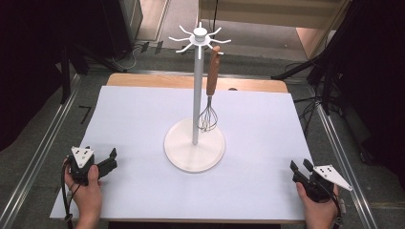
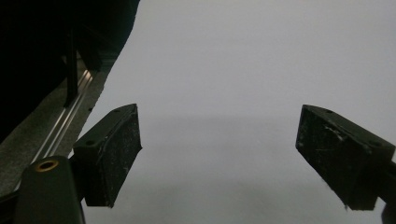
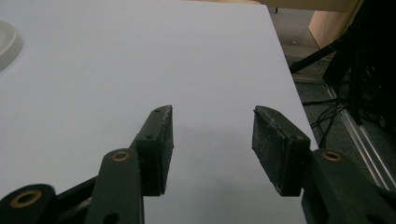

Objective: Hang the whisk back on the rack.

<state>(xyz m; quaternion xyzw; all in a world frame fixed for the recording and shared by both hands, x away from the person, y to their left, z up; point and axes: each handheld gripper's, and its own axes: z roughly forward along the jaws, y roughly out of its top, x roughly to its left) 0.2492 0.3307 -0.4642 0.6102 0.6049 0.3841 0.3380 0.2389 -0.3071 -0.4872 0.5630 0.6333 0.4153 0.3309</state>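
Note:
A white utensil stand [image 1: 195, 143] with a round base, a tall pole and hooked arms on top rises from the middle of the table. From one arm hangs a whisk [image 1: 210, 95], wooden handle up and wire head just above the base. My left gripper [image 1: 111, 160] rests open at the near left, nothing between its jaws [image 2: 219, 154]. At the near right, my right gripper [image 1: 298, 167] is open and empty [image 3: 212, 140]. Both are well apart from the stand.
A pale sheet [image 1: 143, 119] covers the wooden table [image 1: 191, 82]. Metal rails [image 1: 43, 143] run along both sides, and dark stands and cables [image 1: 329, 67] crowd the floor beyond. The stand's base edge [image 3: 7, 44] shows at the right gripper view's left.

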